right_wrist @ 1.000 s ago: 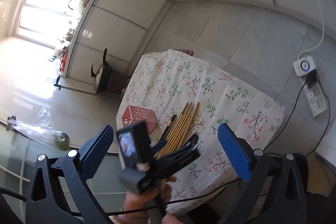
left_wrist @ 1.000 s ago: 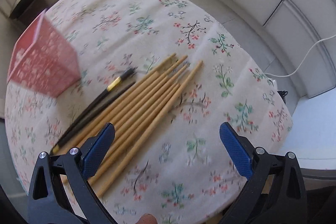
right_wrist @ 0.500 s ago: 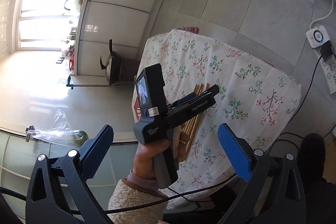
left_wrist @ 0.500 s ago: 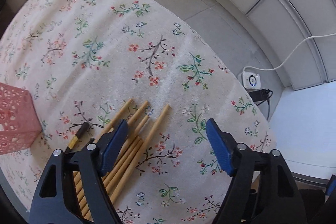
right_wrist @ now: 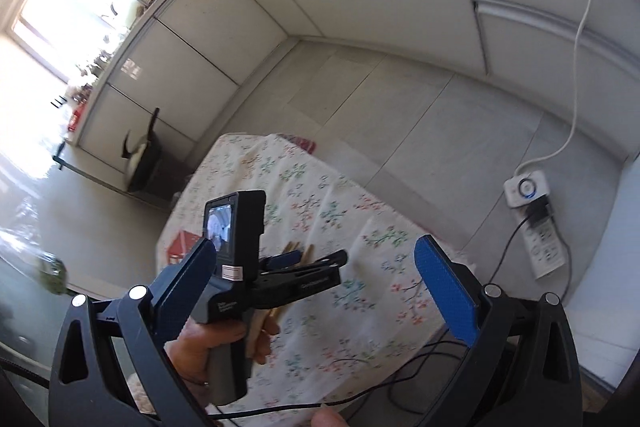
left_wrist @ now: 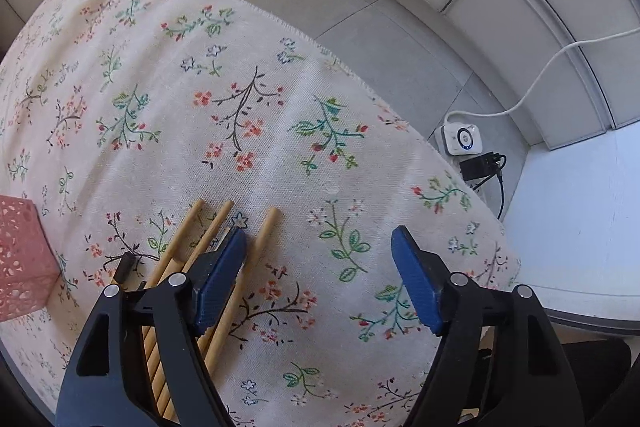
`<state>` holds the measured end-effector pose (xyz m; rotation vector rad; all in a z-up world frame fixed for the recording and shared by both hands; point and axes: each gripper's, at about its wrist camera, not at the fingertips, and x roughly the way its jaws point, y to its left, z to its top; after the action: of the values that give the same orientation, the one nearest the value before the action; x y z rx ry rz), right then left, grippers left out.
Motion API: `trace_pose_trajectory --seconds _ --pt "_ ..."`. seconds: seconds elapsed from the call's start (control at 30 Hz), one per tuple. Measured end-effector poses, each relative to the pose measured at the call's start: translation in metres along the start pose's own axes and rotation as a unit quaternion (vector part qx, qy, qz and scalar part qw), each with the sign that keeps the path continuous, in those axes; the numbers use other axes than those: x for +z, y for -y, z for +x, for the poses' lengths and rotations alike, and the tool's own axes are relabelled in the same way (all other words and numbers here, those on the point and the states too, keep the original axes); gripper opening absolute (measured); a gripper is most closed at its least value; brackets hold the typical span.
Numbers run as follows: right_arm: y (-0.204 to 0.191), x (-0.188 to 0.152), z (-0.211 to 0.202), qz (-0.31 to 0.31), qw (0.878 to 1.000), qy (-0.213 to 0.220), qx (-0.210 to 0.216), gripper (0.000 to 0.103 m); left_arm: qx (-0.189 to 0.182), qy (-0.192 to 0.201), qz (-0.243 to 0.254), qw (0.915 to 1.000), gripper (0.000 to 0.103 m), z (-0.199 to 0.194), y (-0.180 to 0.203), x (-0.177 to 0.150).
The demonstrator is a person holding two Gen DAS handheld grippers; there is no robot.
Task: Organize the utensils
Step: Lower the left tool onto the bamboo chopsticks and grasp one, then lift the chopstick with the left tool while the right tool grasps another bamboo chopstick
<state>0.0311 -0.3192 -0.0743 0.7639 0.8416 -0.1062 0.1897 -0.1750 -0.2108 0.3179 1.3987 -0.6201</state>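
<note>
Several wooden chopsticks (left_wrist: 208, 259) lie side by side on the floral tablecloth (left_wrist: 248, 99), with a black chopstick (left_wrist: 125, 263) at their left. A pink perforated holder (left_wrist: 20, 259) stands at the far left. My left gripper (left_wrist: 316, 271) is open and empty, low over the chopsticks' far ends, its left finger (left_wrist: 220, 275) above them. My right gripper (right_wrist: 320, 287) is open and empty, held high and back from the table. The right wrist view shows the left gripper (right_wrist: 308, 267) over the chopsticks (right_wrist: 298, 251) and the holder (right_wrist: 182, 245).
The cloth-covered table (right_wrist: 320, 195) stands on a grey tiled floor. A white power strip with a cable (left_wrist: 462, 139) lies on the floor to the right. A dark stool with a kettle (right_wrist: 140, 155) stands beyond the table by the white cabinets.
My left gripper has moved forward along the chopsticks towards their far ends and come lower. The holder has slid to the view's left edge. My right gripper has stayed high and shifted its aim.
</note>
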Motion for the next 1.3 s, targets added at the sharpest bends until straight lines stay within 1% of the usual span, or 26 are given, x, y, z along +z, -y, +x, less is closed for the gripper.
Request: trace_pose_trajectory --seconds 0.07,0.13,0.2,0.27,0.3,0.33,0.4,0.43,0.47,0.5,0.53,0.57,0.63,0.73,0.83,0.9,0.93,1.0,1.03,1.1,1.13,1.17,1.23,1.3 --pt "0.002 0.001 0.001 0.001 1.0 -0.004 -0.003 0.097 -0.006 -0.004 0.014 0.9999 0.084 0.003 0.004 0.001" --pt "0.006 0.0 0.004 0.012 1.0 -0.013 -0.004 0.097 -0.009 -0.011 0.026 0.9996 0.091 0.008 0.011 0.003" --pt "0.011 0.0 0.007 0.025 0.999 -0.024 -0.006 0.097 0.011 -0.021 0.03 0.9993 0.09 0.011 0.018 0.006" --pt "0.015 -0.001 0.011 0.036 0.999 -0.033 -0.01 0.097 0.043 -0.028 0.041 0.9978 0.085 0.015 0.027 0.008" --pt "0.017 -0.002 0.013 0.042 0.998 -0.037 -0.012 0.097 0.058 -0.029 0.048 0.9968 0.084 0.019 0.036 0.009" --pt "0.018 -0.003 0.015 0.047 0.998 -0.041 -0.014 0.097 0.059 -0.029 0.044 0.9968 0.082 0.019 0.037 0.01" --pt "0.021 -0.004 0.018 0.058 0.997 -0.051 -0.012 0.097 0.059 -0.024 0.037 0.9972 0.073 0.016 0.036 0.01" --pt "0.022 -0.006 0.02 0.061 0.997 -0.055 -0.01 0.097 0.067 -0.021 0.033 0.997 0.06 0.013 0.034 0.008" --pt "0.022 -0.006 0.022 0.063 0.996 -0.059 -0.009 0.097 0.071 -0.017 0.03 0.9969 0.045 0.009 0.03 0.006" --pt "0.022 -0.007 0.024 0.064 0.996 -0.064 -0.01 0.097 0.07 -0.015 0.025 0.9971 0.037 0.006 0.025 0.004" --pt "0.022 -0.008 0.026 0.065 0.996 -0.068 -0.01 0.097 0.073 -0.014 0.02 0.997 0.02 0.004 0.018 0.001" --pt "0.021 -0.009 0.028 0.064 0.995 -0.071 -0.01 0.097 0.069 -0.014 0.014 0.9974 0.013 0.002 0.009 -0.003" --pt "0.019 -0.01 0.032 0.063 0.995 -0.075 -0.012 0.097 0.068 -0.006 0.011 0.9976 0.01 0.0 0.0 -0.011" --pt "0.014 -0.014 0.036 0.053 0.996 -0.069 -0.024 0.097 0.076 0.016 0.013 0.9969 0.005 -0.006 0.002 -0.024" --pt "0.005 -0.019 0.044 0.036 0.996 -0.063 -0.044 0.097 0.077 0.055 -0.001 0.9955 0.004 -0.022 -0.007 -0.047" --pt "-0.004 -0.025 0.058 0.018 0.995 -0.079 -0.058 0.097 0.053 0.091 -0.028 0.994 0.004 -0.047 -0.02 -0.07" --pt "-0.008 -0.028 0.066 0.009 0.994 -0.091 -0.061 0.097 0.047 0.108 -0.041 0.9922 0.004 -0.061 -0.026 -0.084" --pt "-0.015 -0.034 0.089 -0.001 0.99 -0.129 -0.061 0.097 0.035 0.135 -0.058 0.9885 0.004 -0.084 -0.032 -0.106" --pt "-0.019 -0.039 0.107 0.003 0.985 -0.163 -0.054 0.097 0.031 0.148 -0.066 0.9864 0.004 -0.101 -0.037 -0.12" --pt "-0.023 -0.047 0.134 0.028 0.975 -0.217 -0.036 0.097 0.024 0.178 -0.072 0.9811 0.004 -0.139 -0.047 -0.142" --pt "-0.024 -0.053 0.151 0.055 0.966 -0.252 -0.024 0.096 0.019 0.193 -0.073 0.9784 0.004 -0.152 -0.048 -0.151" --pt "-0.025 -0.057 0.162 0.078 0.959 -0.272 -0.018 0.093 0.014 0.212 -0.072 0.9744 0.004 -0.17 -0.05 -0.163" --pt "-0.029 -0.066 0.178 0.114 0.949 -0.294 -0.021 0.09 0.011 0.238 -0.069 0.9688 0.004 -0.19 -0.048 -0.183" --pt "-0.033 -0.068 0.192 0.121 0.943 -0.307 -0.036 0.084 0.011 0.259 -0.064 0.9638 0.004 -0.207 -0.05 -0.201"
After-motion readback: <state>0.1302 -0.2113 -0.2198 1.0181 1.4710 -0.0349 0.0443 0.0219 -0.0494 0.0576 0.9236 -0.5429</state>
